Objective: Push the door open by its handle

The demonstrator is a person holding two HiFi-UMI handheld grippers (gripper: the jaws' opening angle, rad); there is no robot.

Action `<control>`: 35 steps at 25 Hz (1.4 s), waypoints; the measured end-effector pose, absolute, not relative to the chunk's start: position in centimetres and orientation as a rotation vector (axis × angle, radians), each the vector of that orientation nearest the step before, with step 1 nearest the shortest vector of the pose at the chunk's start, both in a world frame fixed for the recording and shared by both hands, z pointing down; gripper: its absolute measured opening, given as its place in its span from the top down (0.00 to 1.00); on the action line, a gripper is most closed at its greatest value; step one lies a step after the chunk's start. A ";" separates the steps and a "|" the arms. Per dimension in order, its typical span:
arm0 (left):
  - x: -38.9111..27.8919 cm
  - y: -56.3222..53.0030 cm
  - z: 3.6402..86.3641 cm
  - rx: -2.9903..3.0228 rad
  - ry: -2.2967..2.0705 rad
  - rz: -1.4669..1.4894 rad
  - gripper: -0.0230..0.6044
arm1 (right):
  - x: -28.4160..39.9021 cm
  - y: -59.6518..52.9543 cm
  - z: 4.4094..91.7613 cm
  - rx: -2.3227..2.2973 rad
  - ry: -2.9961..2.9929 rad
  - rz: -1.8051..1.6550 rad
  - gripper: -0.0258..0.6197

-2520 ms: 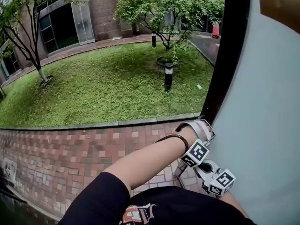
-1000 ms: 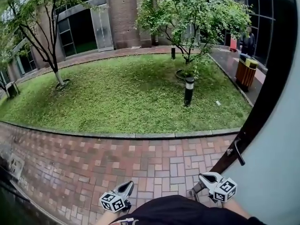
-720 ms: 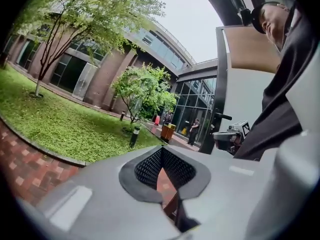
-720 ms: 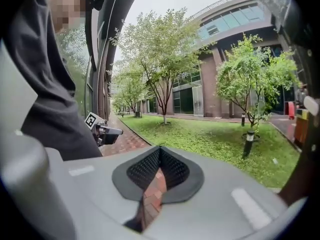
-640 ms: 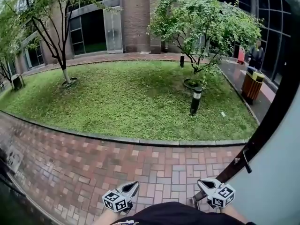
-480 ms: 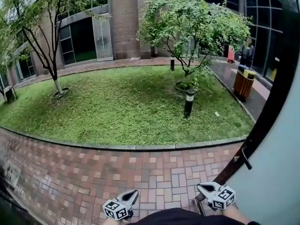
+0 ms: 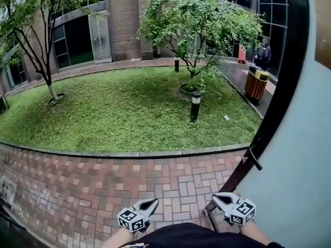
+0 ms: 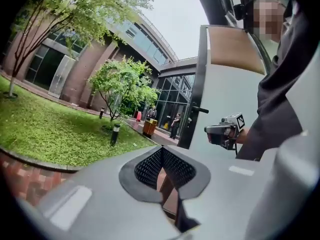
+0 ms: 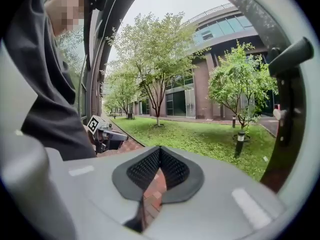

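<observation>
Left gripper (image 7: pixel 153 203) and right gripper (image 7: pixel 216 196) both clenched, nothing between jaws, low over red brick paving (image 7: pixel 93 180). Black lever door handle (image 7: pixel 255 159) on pale grey open door (image 7: pixel 295 154), up-right of right gripper, not touching. Orange-brown litter bin (image 7: pixel 255 86) at lawn's right edge, contents unseen.

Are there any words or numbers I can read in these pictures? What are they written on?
No words or numbers can be read anywhere.
The marker cube on the left gripper: only black-and-white squares, no letters.
The marker cube on the right gripper: the same.
The plate in the brick paving: marks too blurred to read.
The bin: too small, no print shows.
</observation>
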State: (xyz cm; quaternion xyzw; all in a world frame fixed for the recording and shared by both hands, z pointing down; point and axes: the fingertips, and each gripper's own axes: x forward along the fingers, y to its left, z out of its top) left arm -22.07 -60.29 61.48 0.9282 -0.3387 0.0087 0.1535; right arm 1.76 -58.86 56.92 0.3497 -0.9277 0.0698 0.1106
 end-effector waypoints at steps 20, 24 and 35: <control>-22.9 -32.3 56.2 2.262 -1.717 -0.010 0.96 | -4.0 -47.5 56.8 0.309 -2.959 0.147 0.96; -22.0 -29.9 55.2 2.332 -1.728 0.046 0.96 | -4.3 -43.8 56.6 0.299 -2.943 0.127 0.96; -19.1 -13.1 53.4 2.616 -1.432 0.041 0.96 | -6.9 -23.4 56.2 0.357 -2.824 0.184 0.96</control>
